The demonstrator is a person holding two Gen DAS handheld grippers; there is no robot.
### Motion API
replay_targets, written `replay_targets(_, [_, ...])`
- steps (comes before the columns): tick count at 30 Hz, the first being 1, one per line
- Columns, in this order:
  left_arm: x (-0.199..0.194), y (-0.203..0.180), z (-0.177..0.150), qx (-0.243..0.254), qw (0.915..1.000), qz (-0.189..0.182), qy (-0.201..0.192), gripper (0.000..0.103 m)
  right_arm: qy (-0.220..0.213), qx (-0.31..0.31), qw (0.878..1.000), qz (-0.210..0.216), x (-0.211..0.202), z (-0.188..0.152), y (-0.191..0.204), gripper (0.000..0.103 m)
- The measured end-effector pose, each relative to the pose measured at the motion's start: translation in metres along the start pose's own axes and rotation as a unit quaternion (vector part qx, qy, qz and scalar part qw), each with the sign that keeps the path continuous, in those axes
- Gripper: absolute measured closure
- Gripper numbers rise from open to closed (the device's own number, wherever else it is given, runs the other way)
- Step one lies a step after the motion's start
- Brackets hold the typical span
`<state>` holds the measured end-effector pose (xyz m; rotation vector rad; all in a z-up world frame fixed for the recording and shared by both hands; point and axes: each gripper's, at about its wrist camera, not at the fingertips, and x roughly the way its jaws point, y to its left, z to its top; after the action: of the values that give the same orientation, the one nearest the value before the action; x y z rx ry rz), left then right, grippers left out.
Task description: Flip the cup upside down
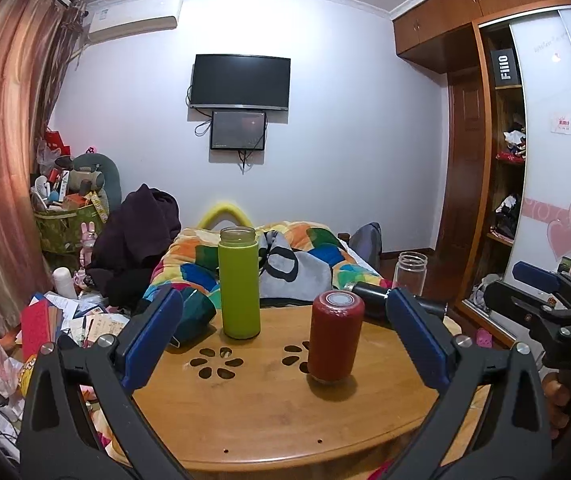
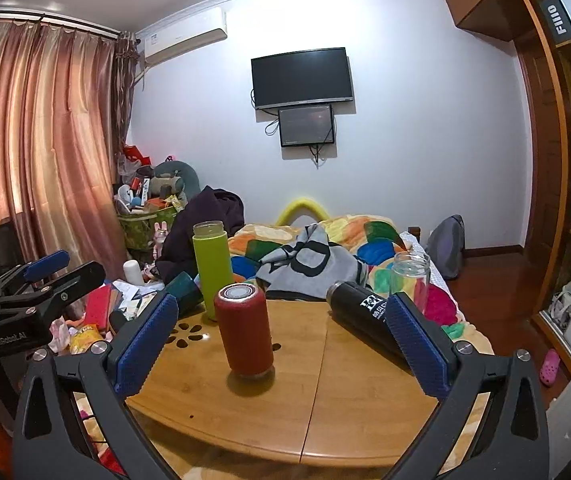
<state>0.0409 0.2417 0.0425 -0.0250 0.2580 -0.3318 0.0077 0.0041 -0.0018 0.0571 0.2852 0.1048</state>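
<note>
A red cup [image 1: 335,336] stands on the round wooden table [image 1: 269,412], its flat base facing up; it also shows in the right wrist view [image 2: 245,330]. A green cup [image 1: 239,284] stands upright with its mouth open, also in the right wrist view [image 2: 212,270]. A black flask [image 2: 365,320] lies on its side at the table's right. A clear glass jar [image 2: 410,276] stands behind it. My left gripper [image 1: 285,340] is open and empty, in front of the red cup. My right gripper [image 2: 281,340] is open and empty, with the red cup ahead between its fingers.
A dark teal cup [image 1: 193,316] lies tipped at the table's left edge. Behind the table is a bed with a colourful quilt [image 1: 309,256]. Papers and clutter [image 1: 77,316] lie to the left. A wardrobe [image 1: 505,160] stands at right.
</note>
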Motion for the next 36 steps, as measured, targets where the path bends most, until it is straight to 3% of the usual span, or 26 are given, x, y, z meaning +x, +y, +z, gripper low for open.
replay_targets(19, [-0.016, -0.012, -0.009, 0.022, 0.9991, 0.031, -0.018, 0.000, 0.002, -0.008, 1.000, -0.020, -0.010, -0.005, 0.008, 0.000])
replay_targets(36, [-0.015, -0.007, -0.010, 0.014, 0.9992, 0.034, -0.014, 0.000, 0.002, -0.008, 1.000, -0.020, -0.010, -0.005, 0.007, 0.000])
